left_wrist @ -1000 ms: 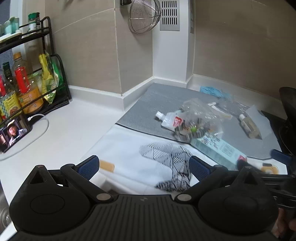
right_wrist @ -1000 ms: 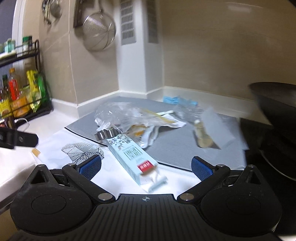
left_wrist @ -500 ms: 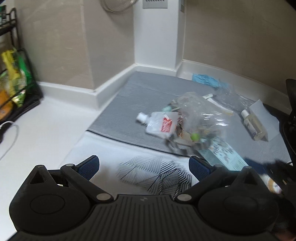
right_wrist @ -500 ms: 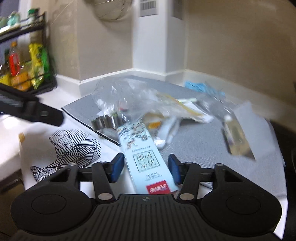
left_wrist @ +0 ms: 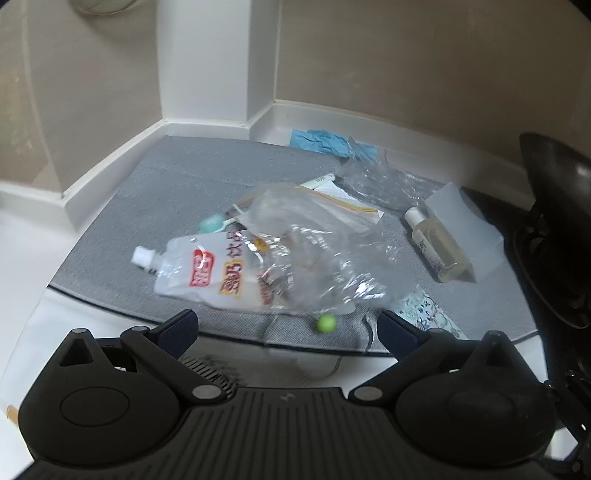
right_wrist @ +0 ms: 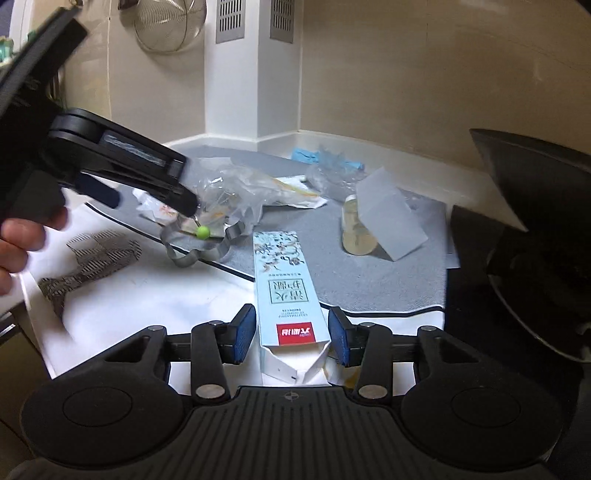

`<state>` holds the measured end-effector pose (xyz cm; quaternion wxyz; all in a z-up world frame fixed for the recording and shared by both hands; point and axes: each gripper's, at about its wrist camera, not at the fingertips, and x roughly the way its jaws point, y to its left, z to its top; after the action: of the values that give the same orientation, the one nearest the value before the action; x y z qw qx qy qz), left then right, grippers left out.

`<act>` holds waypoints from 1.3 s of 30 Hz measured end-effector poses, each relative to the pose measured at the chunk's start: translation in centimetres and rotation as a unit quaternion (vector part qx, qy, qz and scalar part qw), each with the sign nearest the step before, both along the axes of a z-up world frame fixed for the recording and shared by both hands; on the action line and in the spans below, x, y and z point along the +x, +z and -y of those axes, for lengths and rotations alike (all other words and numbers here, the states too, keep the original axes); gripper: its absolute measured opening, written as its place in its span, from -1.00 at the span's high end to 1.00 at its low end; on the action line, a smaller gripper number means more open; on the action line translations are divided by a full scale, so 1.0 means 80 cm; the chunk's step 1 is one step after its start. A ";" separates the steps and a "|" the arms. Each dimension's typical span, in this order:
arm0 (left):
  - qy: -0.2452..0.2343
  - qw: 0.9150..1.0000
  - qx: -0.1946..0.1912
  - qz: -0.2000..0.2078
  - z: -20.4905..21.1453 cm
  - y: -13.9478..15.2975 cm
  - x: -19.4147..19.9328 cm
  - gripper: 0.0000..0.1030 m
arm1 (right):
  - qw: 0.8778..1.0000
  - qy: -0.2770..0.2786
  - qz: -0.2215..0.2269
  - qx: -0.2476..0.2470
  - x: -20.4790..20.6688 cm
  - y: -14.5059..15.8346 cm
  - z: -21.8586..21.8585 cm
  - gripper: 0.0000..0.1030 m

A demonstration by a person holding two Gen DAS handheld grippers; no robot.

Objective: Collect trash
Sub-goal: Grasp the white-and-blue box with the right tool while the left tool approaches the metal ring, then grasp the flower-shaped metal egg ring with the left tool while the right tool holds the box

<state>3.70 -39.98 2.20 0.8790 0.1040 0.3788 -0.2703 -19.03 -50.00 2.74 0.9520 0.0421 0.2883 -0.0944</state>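
Trash lies on a grey mat (left_wrist: 177, 192): a white drink pouch (left_wrist: 210, 271), a crumpled clear plastic bag (left_wrist: 317, 251), a small green ball (left_wrist: 326, 323), a metal cookie cutter (right_wrist: 188, 251), a small bottle (left_wrist: 436, 247) and blue scraps (left_wrist: 325, 142). My left gripper (left_wrist: 288, 328) is open just in front of the pouch and bag; it also shows in the right wrist view (right_wrist: 147, 184). My right gripper (right_wrist: 291, 334) has its pads on both sides of a pale blue box (right_wrist: 284, 280) that lies on white paper.
A black pan (right_wrist: 535, 221) stands on the stove at the right. White patterned paper (right_wrist: 103, 258) covers the counter at the left front. A strainer (right_wrist: 170, 22) hangs on the tiled wall. A folded grey card (right_wrist: 388, 218) leans over the bottle.
My left gripper moved forward and right, up to the pouch and bag. My right gripper came down around the pale blue box and narrowed onto it.
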 end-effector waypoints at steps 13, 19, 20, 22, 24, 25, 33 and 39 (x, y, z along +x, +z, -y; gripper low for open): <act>0.050 0.995 0.041 -0.079 0.030 -0.048 0.031 -0.99 | 1.000 -0.003 -0.025 0.006 0.045 -0.011 0.002 -0.53; 0.076 0.992 0.018 -0.102 -0.008 -0.027 0.027 -0.49 | 1.000 -0.003 -0.010 0.022 0.031 -0.005 -0.001 0.19; 0.072 0.992 0.011 -0.105 -0.016 -0.022 0.022 -0.49 | 0.999 -0.005 -0.009 0.030 0.027 -0.004 -0.001 0.19; 0.067 0.992 0.003 -0.103 -0.029 -0.013 0.010 -0.49 | 0.999 -0.008 -0.006 0.043 0.015 -0.003 0.000 0.19; 0.061 0.993 -0.010 -0.101 -0.046 -0.006 -0.007 -0.49 | 0.999 -0.011 -0.001 0.049 0.001 -0.002 -0.001 0.19; 0.059 0.993 -0.015 -0.097 -0.054 -0.002 -0.018 -0.49 | 0.999 -0.011 0.001 0.052 -0.006 -0.001 -0.002 0.19; 0.059 0.977 -0.021 -0.205 -0.096 0.003 -0.048 -0.49 | 0.987 -0.009 -0.001 0.162 -0.032 0.003 0.007 0.19; 0.048 0.984 -0.028 -0.167 -0.091 0.065 -0.059 -0.49 | 0.989 -0.015 0.016 0.144 -0.045 0.020 -0.004 0.19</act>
<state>-1.01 -32.70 7.41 0.8180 0.0148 0.5167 -0.2522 -22.60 -49.67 4.31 0.9391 0.1842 0.2826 -0.0655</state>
